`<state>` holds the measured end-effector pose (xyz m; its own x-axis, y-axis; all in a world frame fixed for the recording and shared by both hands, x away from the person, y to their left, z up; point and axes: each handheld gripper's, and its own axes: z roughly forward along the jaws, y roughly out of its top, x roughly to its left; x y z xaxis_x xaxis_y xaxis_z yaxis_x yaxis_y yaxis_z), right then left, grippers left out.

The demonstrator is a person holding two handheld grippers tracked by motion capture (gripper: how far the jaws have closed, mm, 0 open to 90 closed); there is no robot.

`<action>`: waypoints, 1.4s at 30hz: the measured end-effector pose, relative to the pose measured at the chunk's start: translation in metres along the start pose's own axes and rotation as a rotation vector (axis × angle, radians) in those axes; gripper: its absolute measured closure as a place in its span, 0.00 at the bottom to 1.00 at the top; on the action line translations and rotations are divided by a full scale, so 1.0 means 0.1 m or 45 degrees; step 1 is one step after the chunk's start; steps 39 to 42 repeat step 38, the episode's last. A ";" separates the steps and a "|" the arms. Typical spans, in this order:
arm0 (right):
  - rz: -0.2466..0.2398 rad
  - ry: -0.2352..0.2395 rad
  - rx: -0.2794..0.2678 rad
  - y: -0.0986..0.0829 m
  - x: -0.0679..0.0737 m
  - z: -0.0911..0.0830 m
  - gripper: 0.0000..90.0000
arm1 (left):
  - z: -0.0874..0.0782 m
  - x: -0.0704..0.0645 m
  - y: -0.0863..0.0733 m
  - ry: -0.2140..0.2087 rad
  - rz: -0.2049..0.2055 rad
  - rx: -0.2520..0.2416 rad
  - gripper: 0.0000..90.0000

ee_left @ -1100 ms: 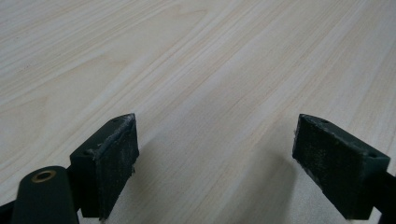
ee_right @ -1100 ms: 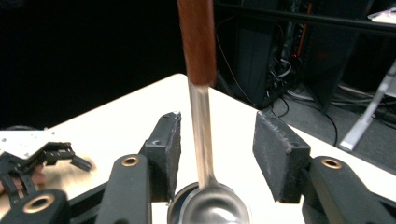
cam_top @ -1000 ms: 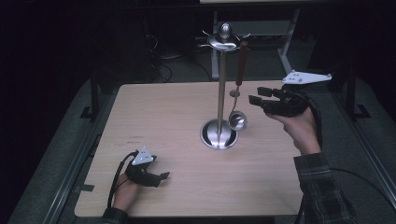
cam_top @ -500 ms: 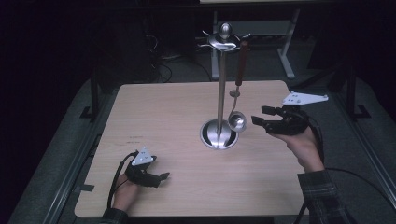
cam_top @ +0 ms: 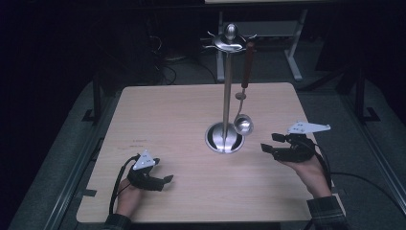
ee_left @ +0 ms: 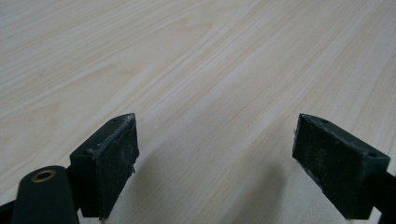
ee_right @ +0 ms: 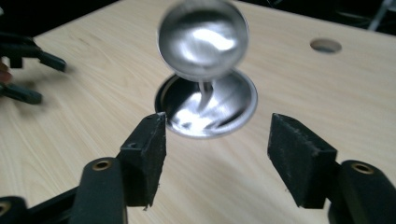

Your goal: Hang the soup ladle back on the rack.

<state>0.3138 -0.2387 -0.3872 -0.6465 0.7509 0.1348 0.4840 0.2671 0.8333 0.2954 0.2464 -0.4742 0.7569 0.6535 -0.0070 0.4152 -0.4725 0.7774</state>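
Note:
A steel utensil stand rises from a round base in the middle of the wooden table. A ladle with a brown handle hangs from its top, and the ladle bowl dangles just above the base. My right gripper is held low to the right of the base, open and empty, pointing at it. In the right gripper view the ladle bowl hangs blurred beyond the open right gripper, over the base. My left gripper rests near the front left, open and empty.
A small round hole sits in the tabletop beyond the base. The left gripper appears far off at the left of the right gripper view. Dark floor, cables and a table frame lie behind the table.
My right gripper has drawn back from beside the ladle toward the person and dropped lower, staying open. The left gripper has not moved.

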 end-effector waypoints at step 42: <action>-0.010 -0.206 0.083 -0.93 -0.03 0.07 0.16 | -0.05 0.00 -0.02 0.002 -0.007 -0.068 0.16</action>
